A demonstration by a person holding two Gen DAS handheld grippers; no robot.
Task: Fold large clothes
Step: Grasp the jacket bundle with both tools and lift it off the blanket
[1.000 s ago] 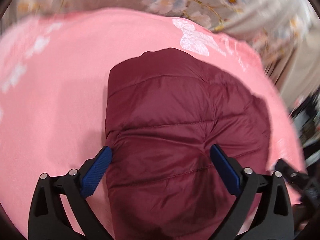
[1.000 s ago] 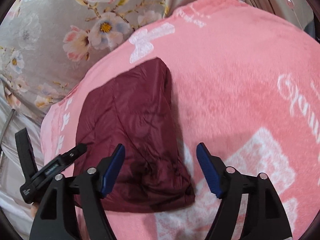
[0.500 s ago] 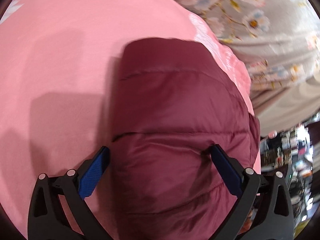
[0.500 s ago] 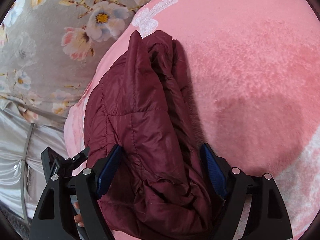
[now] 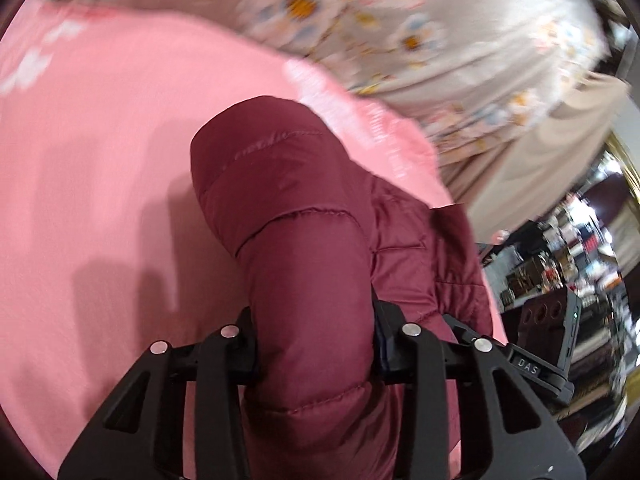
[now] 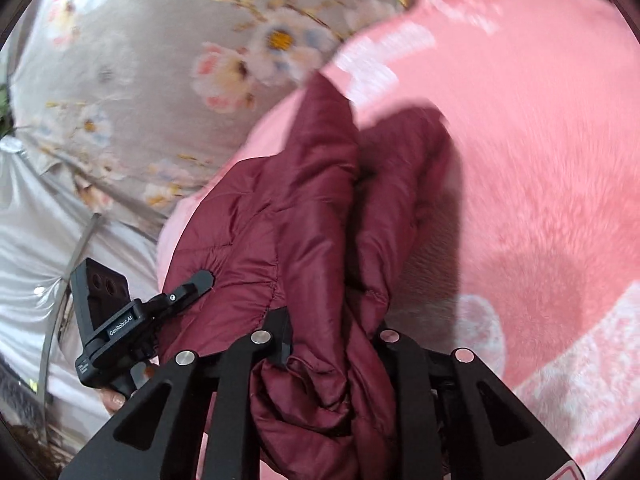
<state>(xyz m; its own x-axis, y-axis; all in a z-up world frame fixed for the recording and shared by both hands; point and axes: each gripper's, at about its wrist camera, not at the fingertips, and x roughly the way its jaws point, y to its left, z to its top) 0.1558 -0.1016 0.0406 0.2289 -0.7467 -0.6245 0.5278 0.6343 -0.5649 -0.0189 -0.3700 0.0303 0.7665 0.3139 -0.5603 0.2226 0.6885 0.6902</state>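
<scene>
Ahead of both your grippers spreads a pink fleece blanket (image 5: 100,184) with white print, and beyond its far edge a grey floral sheet (image 6: 132,64). On the blanket lies the maroon puffer jacket (image 5: 288,208), bunched lengthwise and running from the fingers forward. Your left gripper (image 5: 316,344) has just been closing, and its jaws now pinch a thick quilted roll of the jacket between them. Your right gripper (image 6: 332,344) has likewise just been closing and now clamps a crumpled fold of the same jacket. To the left of your right gripper, the left one (image 6: 120,320) shows against the jacket's edge.
</scene>
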